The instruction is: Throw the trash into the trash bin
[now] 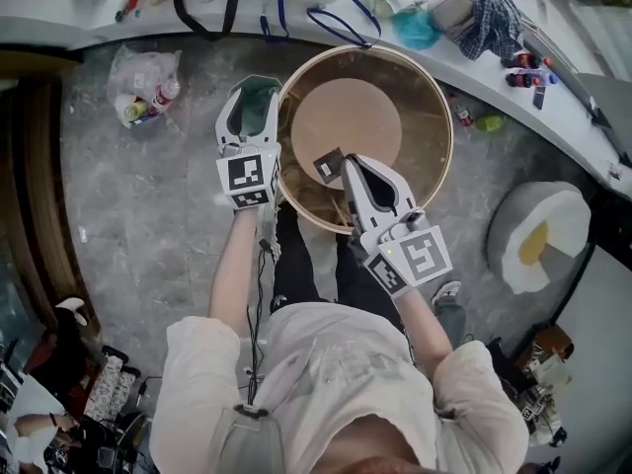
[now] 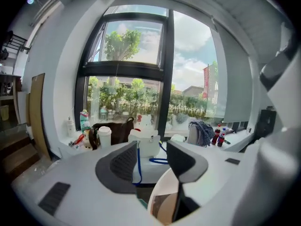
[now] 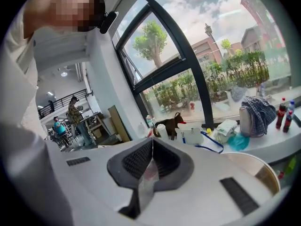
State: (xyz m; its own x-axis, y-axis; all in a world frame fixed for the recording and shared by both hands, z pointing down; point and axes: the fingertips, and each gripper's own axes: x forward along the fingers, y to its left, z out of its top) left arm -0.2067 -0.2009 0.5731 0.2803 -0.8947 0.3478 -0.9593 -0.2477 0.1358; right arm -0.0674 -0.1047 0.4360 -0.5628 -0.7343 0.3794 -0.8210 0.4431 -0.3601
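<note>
Fingers of right gripper (image 3: 151, 147): clenched on one thin clear wrapper (image 3: 146, 185), which hangs below the pads.
Fingers of left gripper (image 2: 153, 149): released, apart, grasping nothing.
Trash bin (image 1: 427, 117): one, round, under both grippers.
Floor: one plastic bag (image 1: 143, 85), left of bin.
Hard to see: wrapper in head view; bin's near rim behind right gripper.

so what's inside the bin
The bin shows only its bare tan bottom, no trash on it. The right gripper, shut on a clear wrapper, covers the near side, so anything there is hidden.
</note>
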